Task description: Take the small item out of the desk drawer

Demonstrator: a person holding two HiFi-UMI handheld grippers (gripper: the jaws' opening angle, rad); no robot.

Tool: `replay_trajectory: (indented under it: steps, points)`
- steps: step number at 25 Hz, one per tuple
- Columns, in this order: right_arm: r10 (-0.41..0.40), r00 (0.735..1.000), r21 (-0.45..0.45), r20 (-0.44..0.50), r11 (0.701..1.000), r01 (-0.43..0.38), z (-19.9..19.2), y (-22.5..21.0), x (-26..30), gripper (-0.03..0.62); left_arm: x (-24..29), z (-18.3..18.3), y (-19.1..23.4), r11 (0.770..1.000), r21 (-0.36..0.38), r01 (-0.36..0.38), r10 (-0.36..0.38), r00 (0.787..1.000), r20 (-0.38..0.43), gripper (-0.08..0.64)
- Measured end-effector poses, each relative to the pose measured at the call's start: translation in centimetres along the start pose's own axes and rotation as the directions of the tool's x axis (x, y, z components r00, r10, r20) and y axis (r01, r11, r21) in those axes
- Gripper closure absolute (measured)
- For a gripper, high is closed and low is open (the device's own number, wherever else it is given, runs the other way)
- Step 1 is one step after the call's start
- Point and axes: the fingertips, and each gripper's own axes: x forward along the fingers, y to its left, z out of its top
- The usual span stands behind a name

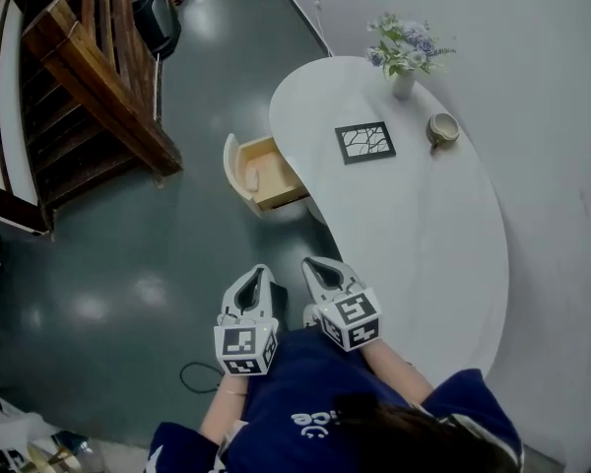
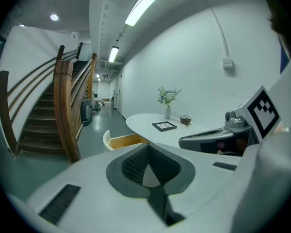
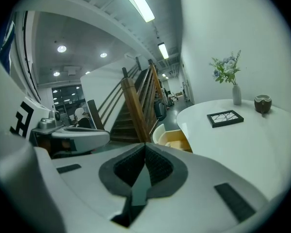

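Observation:
The desk drawer (image 1: 263,172) stands pulled open at the left edge of the white curved desk (image 1: 424,254); its wooden inside shows, but I cannot make out a small item in it. Both grippers hang close to the person's body, well short of the drawer. My left gripper (image 1: 257,275) is shut with nothing between its jaws, and my right gripper (image 1: 314,264) beside it is shut and empty too. The left gripper view shows the drawer (image 2: 124,141) far ahead past the closed tips (image 2: 148,147). In the right gripper view the drawer (image 3: 177,139) lies beyond the closed tips (image 3: 145,146).
On the desk lie a black picture frame (image 1: 364,142), a vase of flowers (image 1: 404,59) and a small bowl (image 1: 442,128). A wooden staircase (image 1: 89,77) rises at the left across the grey floor. A dark cable (image 1: 192,374) lies on the floor near the person.

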Motion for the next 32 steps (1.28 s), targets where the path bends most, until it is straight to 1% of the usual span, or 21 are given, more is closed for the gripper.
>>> replay_trajectory:
  steps: [4,10,17,20,26,32]
  points:
    - [-0.036,0.999,0.056,0.023,0.998,0.034,0.7,-1.7,1.2,0.583,2.4,0.8,0.8,1.0,0.001,0.024,-0.024,1.0,0.005,0.555]
    - [-0.079,0.997,0.068,-0.002,0.995,0.079,2.2,-3.2,4.3,0.583,6.3,2.6,2.9,0.997,0.012,0.071,-0.071,0.997,-0.004,0.555]
    - [-0.127,0.991,0.069,-0.036,0.989,0.129,4.5,-4.6,9.1,0.583,10.9,3.8,6.8,0.994,0.007,0.106,-0.106,0.994,-0.031,0.555]
    - [-0.159,0.986,0.07,-0.047,0.984,0.163,5.6,-5.2,11.1,0.583,12.6,4.7,8.5,0.993,-0.006,0.116,-0.116,0.993,-0.032,0.555]
    - [-0.221,0.972,0.097,-0.081,0.969,0.229,6.4,-6.0,15.0,0.583,15.1,6.6,12.1,0.987,0.025,0.159,-0.159,0.987,-0.014,0.555]
    - [-0.277,0.956,0.11,-0.101,0.952,0.287,7.3,-6.3,19.2,0.582,17.6,7.7,16.7,0.984,0.013,0.176,-0.176,0.984,-0.003,0.555]
